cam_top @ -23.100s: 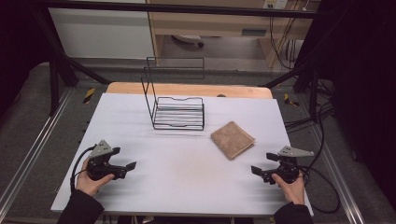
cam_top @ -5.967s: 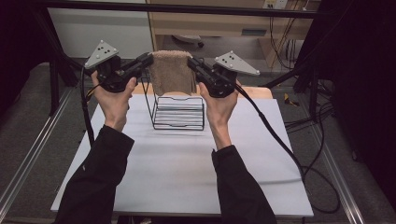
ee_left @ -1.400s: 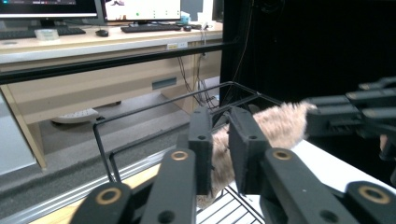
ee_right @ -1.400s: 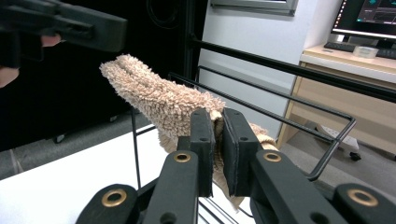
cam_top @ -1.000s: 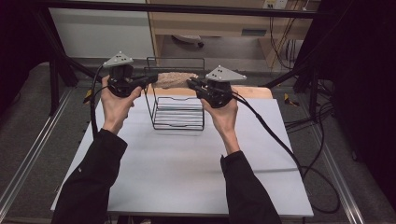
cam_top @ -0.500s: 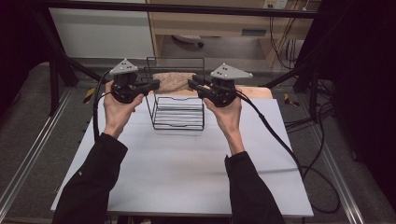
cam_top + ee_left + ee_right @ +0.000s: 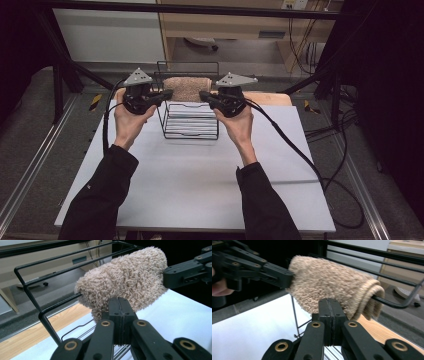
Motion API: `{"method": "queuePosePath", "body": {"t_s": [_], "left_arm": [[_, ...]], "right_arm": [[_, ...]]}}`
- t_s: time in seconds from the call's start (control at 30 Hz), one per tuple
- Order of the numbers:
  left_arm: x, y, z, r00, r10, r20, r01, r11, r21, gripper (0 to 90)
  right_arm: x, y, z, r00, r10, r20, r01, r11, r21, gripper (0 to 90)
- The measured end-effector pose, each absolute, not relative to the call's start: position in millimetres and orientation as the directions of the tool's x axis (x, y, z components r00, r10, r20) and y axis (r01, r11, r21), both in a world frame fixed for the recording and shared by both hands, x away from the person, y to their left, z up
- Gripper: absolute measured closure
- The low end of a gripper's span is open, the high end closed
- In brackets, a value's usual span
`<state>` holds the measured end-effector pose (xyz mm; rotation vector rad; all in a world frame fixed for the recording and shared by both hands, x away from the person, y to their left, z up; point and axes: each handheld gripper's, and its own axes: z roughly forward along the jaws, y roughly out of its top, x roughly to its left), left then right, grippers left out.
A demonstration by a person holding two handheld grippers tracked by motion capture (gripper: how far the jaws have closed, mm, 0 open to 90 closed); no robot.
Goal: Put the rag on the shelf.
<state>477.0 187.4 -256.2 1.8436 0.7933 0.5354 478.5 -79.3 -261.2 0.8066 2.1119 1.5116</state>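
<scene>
A beige terry towel (image 7: 187, 88) lies bunched over the top bar of a black wire rack (image 7: 162, 120) at the back of the white table. My left gripper (image 7: 170, 93) is level with the towel's left end and my right gripper (image 7: 202, 94) with its right end, tips pointing inward. In the left gripper view the shut jaws (image 7: 119, 302) stand just in front of the towel (image 7: 125, 282), no cloth showing between them. The right gripper's jaws (image 7: 329, 302) have just closed and also stand bare before the towel (image 7: 329, 282).
The white tabletop (image 7: 200, 185) reaches from the rack to the near edge. A wooden board (image 7: 272, 98) lies behind the rack. Cables (image 7: 300, 155) trail from both grippers over the table's sides. Metal frame rails run along both sides.
The towel, spread high between the grippers six seconds ago, now lies over the rack's top bar. Over the last second both hands sank slightly and stayed at its ends.
</scene>
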Motion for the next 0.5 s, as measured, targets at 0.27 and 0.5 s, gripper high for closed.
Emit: {"method": "queuePosePath", "body": {"t_s": [0.27,0.5], "left_arm": [[483,185,-262,0.673,0.74,0.007,0.283,-0.266,0.922,89.9],[479,187,-260,0.675,0.737,0.013,0.273,-0.266,0.925,89.3]], "right_arm": [[489,-78,-269,-0.716,0.698,-0.002,0.234,0.242,0.942,89.6],[486,-79,-268,-0.72,0.694,-0.017,0.213,0.244,0.946,86.7]]}}
